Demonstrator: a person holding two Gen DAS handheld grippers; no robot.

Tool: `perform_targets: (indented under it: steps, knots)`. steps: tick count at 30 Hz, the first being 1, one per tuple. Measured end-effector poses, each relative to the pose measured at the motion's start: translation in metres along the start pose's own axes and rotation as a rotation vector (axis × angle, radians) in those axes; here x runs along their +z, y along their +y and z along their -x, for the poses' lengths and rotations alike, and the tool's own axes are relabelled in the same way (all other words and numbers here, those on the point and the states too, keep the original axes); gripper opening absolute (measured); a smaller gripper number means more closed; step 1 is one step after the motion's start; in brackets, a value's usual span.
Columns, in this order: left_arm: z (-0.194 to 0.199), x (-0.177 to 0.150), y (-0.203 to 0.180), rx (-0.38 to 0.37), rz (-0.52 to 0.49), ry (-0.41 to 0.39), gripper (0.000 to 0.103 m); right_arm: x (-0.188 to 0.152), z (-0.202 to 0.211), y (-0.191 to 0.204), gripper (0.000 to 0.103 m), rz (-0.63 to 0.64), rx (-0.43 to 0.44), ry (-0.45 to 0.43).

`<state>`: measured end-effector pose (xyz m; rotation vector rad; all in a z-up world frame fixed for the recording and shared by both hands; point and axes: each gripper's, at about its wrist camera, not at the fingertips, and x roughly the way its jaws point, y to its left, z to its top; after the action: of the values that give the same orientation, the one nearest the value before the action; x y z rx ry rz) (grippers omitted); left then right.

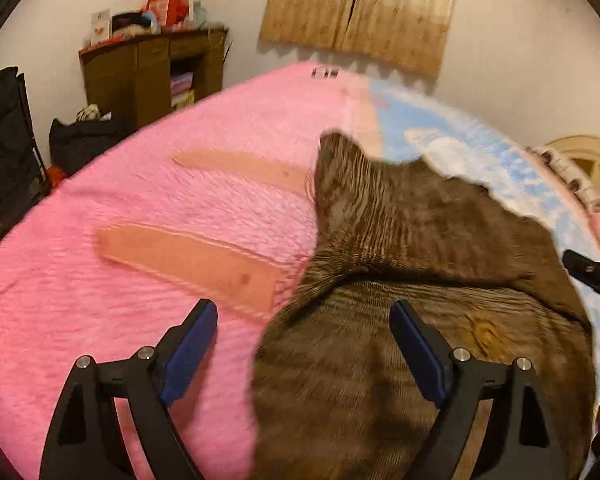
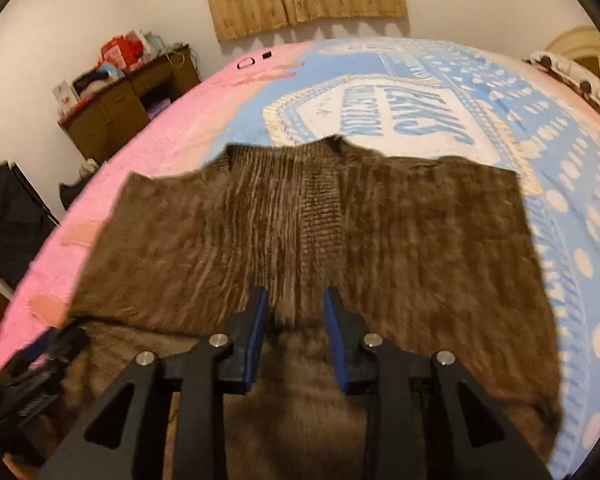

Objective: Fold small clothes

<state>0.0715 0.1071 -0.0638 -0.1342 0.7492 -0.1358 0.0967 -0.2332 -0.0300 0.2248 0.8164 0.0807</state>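
A brown ribbed knit garment (image 1: 412, 240) lies on the pink and blue bed cover (image 1: 160, 200), folded over on itself. My left gripper (image 1: 304, 312) is open above the garment's left edge, one finger over the pink cover, one over the knit. In the right wrist view the garment (image 2: 300, 232) spreads flat across the bed (image 2: 500, 128). My right gripper (image 2: 296, 300) is open with a narrow gap, just above the garment's near fold, holding nothing. The left gripper shows at the lower left (image 2: 32, 364); the right gripper's tip shows at the right edge (image 1: 592, 272).
A brown wooden cabinet (image 1: 152, 76) with clutter on top stands by the far wall. Black bags (image 1: 8, 152) sit on the floor to the left. A beige curtain (image 1: 360, 8) hangs on the wall. A cream headboard (image 1: 588, 160) is at the right.
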Motion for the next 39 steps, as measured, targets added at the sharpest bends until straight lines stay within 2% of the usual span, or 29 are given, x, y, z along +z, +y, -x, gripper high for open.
perform_targets:
  steps: [1, 3, 4, 5, 7, 9, 12, 16, 19, 22, 27, 29, 31, 34, 35, 37, 39]
  knots:
    - [0.018, -0.004, 0.013, -0.016, -0.006, -0.027, 0.088, -0.003, 0.027, -0.004, 0.036, 0.008, 0.003, -0.043]
    - [0.039, -0.011, 0.032, -0.020, -0.015, -0.042, 0.088, -0.014, 0.070, -0.012, 0.056, 0.025, -0.006, -0.106]
    - [0.050, -0.016, 0.045, -0.020, -0.016, -0.042, 0.088, -0.025, 0.099, -0.020, 0.071, 0.035, -0.015, -0.154]
    - [0.056, -0.020, 0.053, -0.019, -0.015, -0.038, 0.088, -0.033, 0.117, -0.025, 0.079, 0.042, -0.023, -0.185]
    - [0.072, -0.032, 0.073, -0.033, 0.000, -0.025, 0.088, -0.054, 0.154, -0.031, 0.079, 0.062, -0.058, -0.227]
    - [0.086, -0.047, 0.092, -0.091, 0.035, -0.007, 0.088, -0.079, 0.181, -0.042, 0.079, 0.072, -0.110, -0.229]
    - [0.094, -0.067, 0.100, -0.194, 0.070, 0.043, 0.088, -0.112, 0.204, -0.055, 0.079, 0.075, -0.156, -0.185]
    - [0.097, -0.092, 0.089, -0.249, 0.021, 0.102, 0.088, -0.148, 0.217, -0.070, 0.079, 0.039, -0.170, -0.120]
    - [0.099, -0.109, 0.083, -0.286, -0.015, 0.149, 0.088, -0.170, 0.221, -0.082, 0.079, -0.031, -0.122, -0.081]
    - [0.101, -0.121, 0.067, -0.329, -0.098, 0.185, 0.088, -0.194, 0.218, -0.086, 0.079, -0.067, -0.083, -0.029]
    - [0.107, -0.134, 0.057, -0.342, -0.165, 0.193, 0.088, -0.229, 0.205, -0.085, 0.079, -0.108, -0.086, 0.057]
    - [0.107, -0.135, 0.055, -0.346, -0.168, 0.197, 0.088, -0.237, 0.196, -0.083, 0.073, -0.103, -0.091, 0.105]
    - [0.107, -0.136, 0.053, -0.373, -0.167, 0.213, 0.088, -0.241, 0.190, -0.083, 0.072, -0.109, -0.084, 0.122]
    - [0.109, -0.137, 0.053, -0.401, -0.179, 0.231, 0.088, -0.248, 0.179, -0.083, 0.064, -0.149, -0.015, 0.171]
    - [0.109, -0.137, 0.053, -0.406, -0.187, 0.234, 0.088, -0.250, 0.177, -0.079, 0.060, -0.141, 0.001, 0.188]
    - [0.108, -0.139, 0.054, -0.416, -0.189, 0.238, 0.088, -0.253, 0.173, -0.072, 0.058, -0.109, 0.009, 0.207]
    - [0.108, -0.140, 0.056, -0.433, -0.177, 0.247, 0.088, -0.255, 0.170, -0.064, 0.056, -0.065, -0.012, 0.213]
